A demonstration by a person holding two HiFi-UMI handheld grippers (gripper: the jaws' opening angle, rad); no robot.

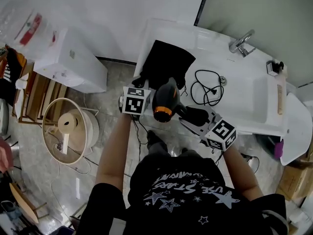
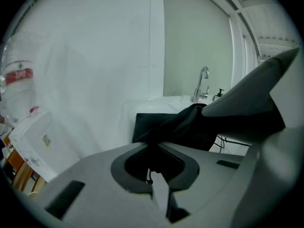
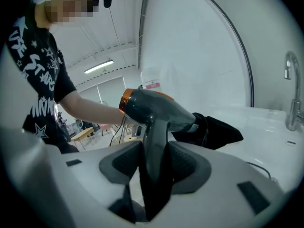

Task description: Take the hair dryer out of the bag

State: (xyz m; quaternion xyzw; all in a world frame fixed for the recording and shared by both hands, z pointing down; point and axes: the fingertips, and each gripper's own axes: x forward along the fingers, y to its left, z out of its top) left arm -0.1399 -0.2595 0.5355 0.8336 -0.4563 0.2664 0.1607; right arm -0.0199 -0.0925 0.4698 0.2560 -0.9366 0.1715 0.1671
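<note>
A black hair dryer (image 1: 165, 102) with an orange ring hangs over the front edge of the white washbasin top (image 1: 244, 102). My right gripper (image 1: 194, 116) is shut on its handle (image 3: 153, 160), and the barrel (image 3: 156, 107) stands above the jaws. The black bag (image 1: 166, 61) lies flat on the top's left end, just beyond the dryer. My left gripper (image 1: 141, 83) is shut on a fold of the bag's near edge (image 2: 153, 148), and the cloth (image 2: 185, 125) stretches away from the jaws. The dryer's front end sits close to the bag's mouth (image 3: 209, 129).
A coiled black cable (image 1: 205, 87) lies on the top right of the bag. A chrome tap (image 1: 241, 42) stands at the back. A white cabinet (image 1: 73, 62) and a round floor fan (image 1: 68, 129) stand at the left. The wall is close behind.
</note>
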